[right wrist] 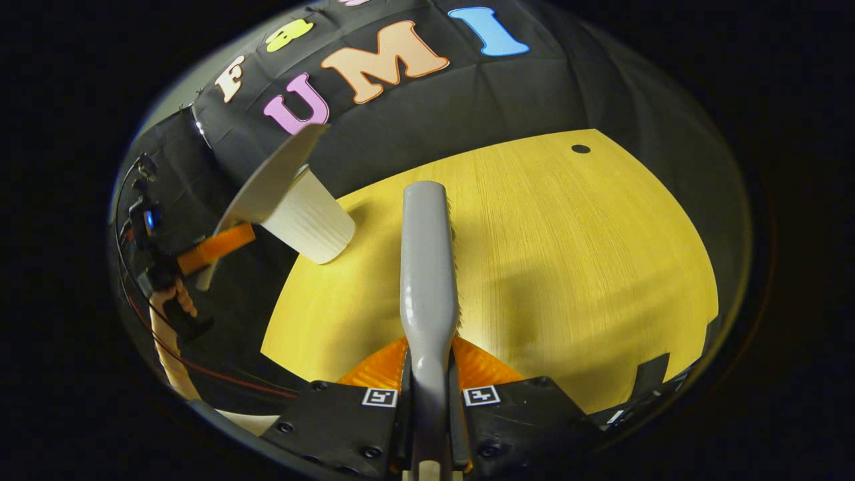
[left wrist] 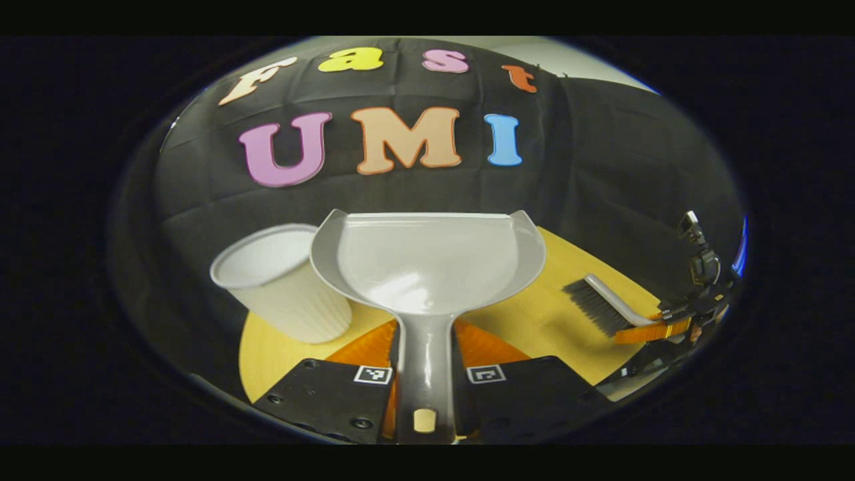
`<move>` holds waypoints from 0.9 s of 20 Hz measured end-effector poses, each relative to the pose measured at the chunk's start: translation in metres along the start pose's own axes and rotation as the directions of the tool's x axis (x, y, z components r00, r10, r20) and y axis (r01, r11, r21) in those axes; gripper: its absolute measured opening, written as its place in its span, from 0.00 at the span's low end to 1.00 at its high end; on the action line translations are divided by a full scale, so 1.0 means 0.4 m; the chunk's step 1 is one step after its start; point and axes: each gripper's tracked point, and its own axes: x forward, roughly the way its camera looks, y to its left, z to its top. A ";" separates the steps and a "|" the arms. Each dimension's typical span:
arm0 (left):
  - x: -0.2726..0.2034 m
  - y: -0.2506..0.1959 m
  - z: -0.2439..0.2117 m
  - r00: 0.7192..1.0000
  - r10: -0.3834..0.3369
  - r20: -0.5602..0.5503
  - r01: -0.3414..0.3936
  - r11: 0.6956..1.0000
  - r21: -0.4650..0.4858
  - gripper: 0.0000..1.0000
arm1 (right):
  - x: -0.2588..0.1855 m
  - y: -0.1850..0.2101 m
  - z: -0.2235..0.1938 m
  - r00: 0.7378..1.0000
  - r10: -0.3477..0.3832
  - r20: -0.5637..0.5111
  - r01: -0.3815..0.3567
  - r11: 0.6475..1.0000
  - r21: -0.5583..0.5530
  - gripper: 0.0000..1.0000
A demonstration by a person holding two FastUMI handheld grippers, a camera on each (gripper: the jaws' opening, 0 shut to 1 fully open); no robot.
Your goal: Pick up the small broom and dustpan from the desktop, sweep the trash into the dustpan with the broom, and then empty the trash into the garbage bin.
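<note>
Dustpan (left wrist: 427, 267) handle clamped, bin (left wrist: 284, 284) touching left

The right gripper (right wrist: 427, 401) holds the broom (right wrist: 427, 267) by its grey handle, both fingers (right wrist: 381, 364) pressed against the handle's narrow lower part. The broom runs straight ahead from the fingers, above the yellow wooden surface (right wrist: 568, 267), with bristles just visible along its right side. Near the surface's far left edge stands a white ribbed bin (right wrist: 310, 217), tilted in this view. The grey dustpan (right wrist: 274, 177) is held above and to the left of the bin, its blade overlapping the bin's rim. The left gripper (right wrist: 207, 250) holds the dustpan's handle, with a person's hand (right wrist: 175, 297) behind it. A small dark spot (right wrist: 580, 148) lies near the surface's far edge.
</note>
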 end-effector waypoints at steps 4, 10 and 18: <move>0.017 -0.048 -0.175 0.989 0.072 -0.126 -0.083 0.992 -0.091 0.26 | 0.063 -0.033 -0.043 0.998 -0.041 -0.044 0.039 0.998 -0.042 0.20; 0.063 -0.069 -0.335 0.966 0.145 -0.214 -0.181 0.971 -0.155 0.27 | 0.237 0.000 -0.068 0.988 -0.115 -0.099 0.107 0.991 -0.081 0.21; 0.053 -0.073 -0.391 0.920 0.168 -0.353 -0.228 0.964 -0.136 0.27 | 0.319 0.022 -0.076 0.957 -0.215 -0.195 0.204 0.976 -0.074 0.21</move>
